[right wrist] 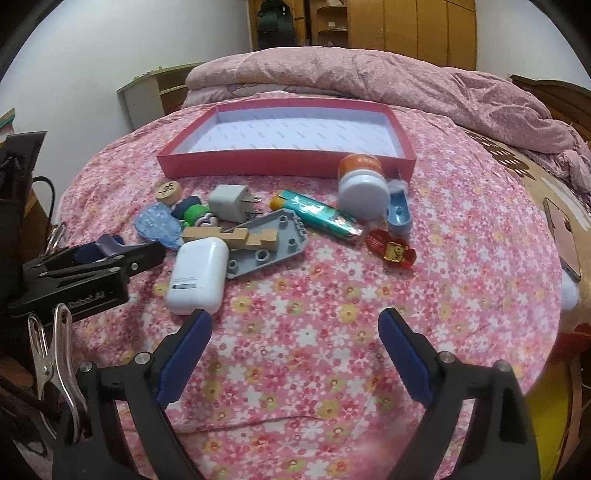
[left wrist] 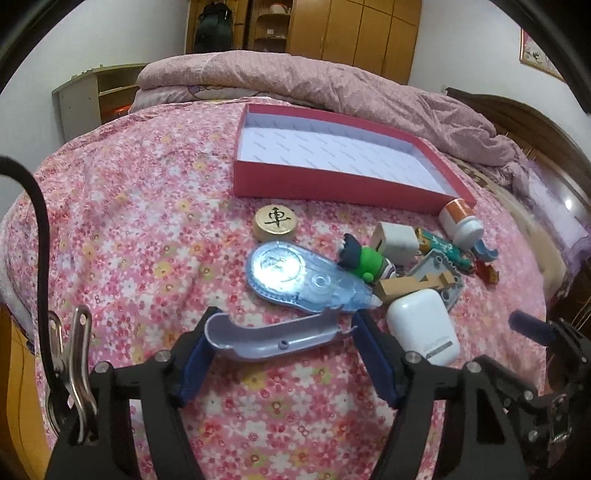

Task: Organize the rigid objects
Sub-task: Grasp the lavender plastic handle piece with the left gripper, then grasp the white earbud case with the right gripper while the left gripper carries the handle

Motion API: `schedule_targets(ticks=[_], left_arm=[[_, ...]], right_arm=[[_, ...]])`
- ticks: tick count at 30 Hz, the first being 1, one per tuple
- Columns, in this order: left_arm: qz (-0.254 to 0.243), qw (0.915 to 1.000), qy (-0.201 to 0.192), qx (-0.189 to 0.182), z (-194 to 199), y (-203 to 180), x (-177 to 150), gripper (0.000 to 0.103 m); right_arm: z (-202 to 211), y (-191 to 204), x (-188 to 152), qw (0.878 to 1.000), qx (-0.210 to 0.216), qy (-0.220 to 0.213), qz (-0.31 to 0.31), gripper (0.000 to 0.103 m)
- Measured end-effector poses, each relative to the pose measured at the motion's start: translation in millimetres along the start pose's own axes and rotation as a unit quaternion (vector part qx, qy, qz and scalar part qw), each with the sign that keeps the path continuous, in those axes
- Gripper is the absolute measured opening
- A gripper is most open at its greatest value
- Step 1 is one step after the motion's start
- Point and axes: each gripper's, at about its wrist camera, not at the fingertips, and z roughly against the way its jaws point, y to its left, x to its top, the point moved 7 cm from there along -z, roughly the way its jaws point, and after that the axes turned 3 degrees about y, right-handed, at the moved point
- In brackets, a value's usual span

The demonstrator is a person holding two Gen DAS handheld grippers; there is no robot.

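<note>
A red shallow box with a white inside lies on the floral bedspread. In front of it lies a pile: a wooden chess disc, a blue correction-tape shell, a green toy, a white charger, a white earbud case, a grey plate, a wooden block, a teal wrapper, an orange-white bottle, a red toy car. My left gripper is shut on a lavender plastic shell piece. My right gripper is open and empty, short of the pile.
A crumpled pink quilt lies behind the box. A phone lies at the bed's right edge. Wooden wardrobes stand at the back. The left gripper's body shows at the left of the right wrist view.
</note>
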Motion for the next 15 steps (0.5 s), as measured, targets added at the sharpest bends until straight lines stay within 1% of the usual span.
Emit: schedule_targets(ticks=[4, 7, 11, 13, 15], left_arm=[[0.002, 1.0000, -0.001, -0.009, 5.0, 5.4, -1.0, 0.075], [0.001, 1.0000, -0.008, 0.004, 12.4, 15.4, -2.9, 0.075], [0.008, 0.9995, -0.024, 0.020, 23.2, 29.8, 0.7, 0.075], [0.013, 0.9992, -0.030, 0.022, 27.0, 34.7, 1.3, 0.075], [0.014, 0.9991, -0.031, 0.027, 28.3, 38.6, 1.8, 0.075]], right_arm=[[1.1, 8.6, 2.1, 1.000, 0.017, 0.002, 0.010, 0.093], [0.3, 16.8, 6.7, 0.999, 0.041, 0.009, 0.010, 0.093], [-4.5, 35.7, 13.6, 0.998, 0.060, 0.019, 0.027, 0.092], [-8.2, 47.4, 17.6, 0.997, 0.060, 0.021, 0.042, 0.085], [-12.0, 56.2, 17.0, 0.996, 0.057, 0.023, 0.057, 0.083]])
